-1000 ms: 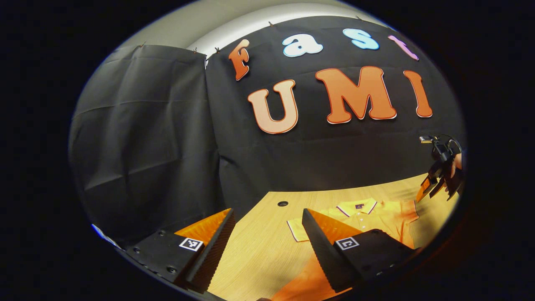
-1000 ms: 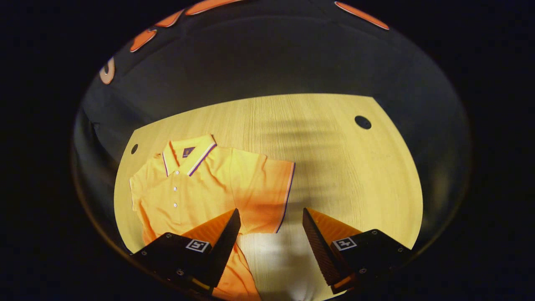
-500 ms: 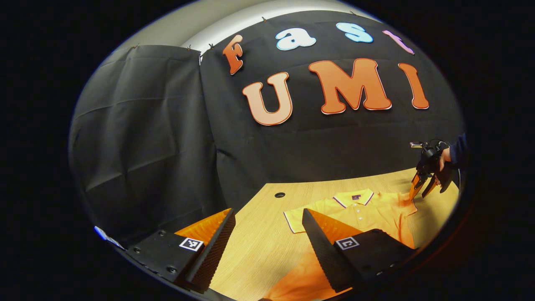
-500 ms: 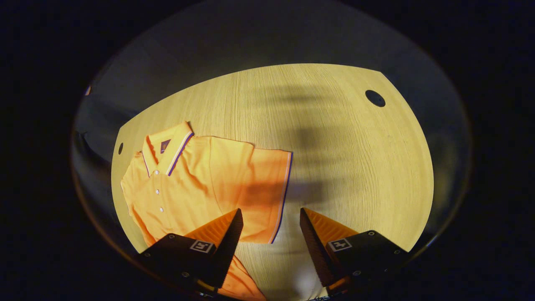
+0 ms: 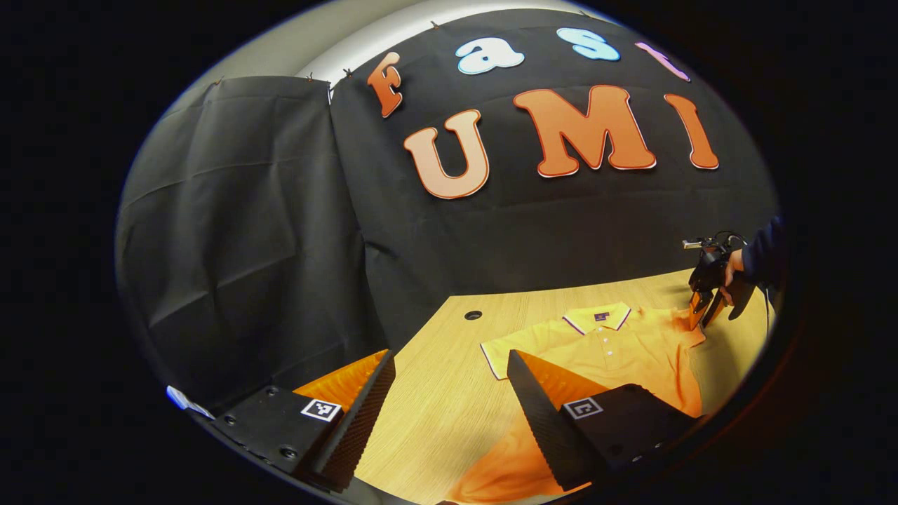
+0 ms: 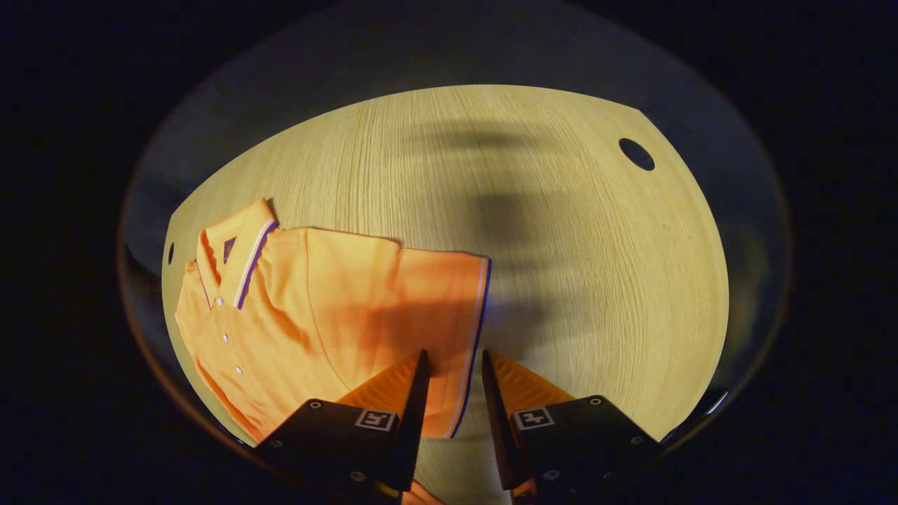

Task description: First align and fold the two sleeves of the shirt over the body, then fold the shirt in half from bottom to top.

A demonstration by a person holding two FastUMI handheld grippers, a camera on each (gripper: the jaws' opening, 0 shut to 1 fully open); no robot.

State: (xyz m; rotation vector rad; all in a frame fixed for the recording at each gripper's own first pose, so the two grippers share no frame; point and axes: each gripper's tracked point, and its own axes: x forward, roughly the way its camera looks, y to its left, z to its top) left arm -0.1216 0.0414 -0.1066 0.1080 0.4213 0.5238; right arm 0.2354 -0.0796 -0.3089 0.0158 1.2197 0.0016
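right tongs (image 6: 452, 365) have narrowed around the sleeve (image 6: 449, 315) hem.

I can read no word or number on anything here. My left gripper (image 5: 450, 354) carries two small square black-and-white coded markers (image 5: 320, 409), at about 7 and 5 o'clock in the left gripper view. They are patterns, not letters. My right gripper (image 6: 454, 354) has a like pair on either side of 6 o'clock in the right gripper view. The shirt (image 6: 337, 308) has a small dark patch (image 6: 229, 248) inside its collar at 9 o'clock, too small to read.
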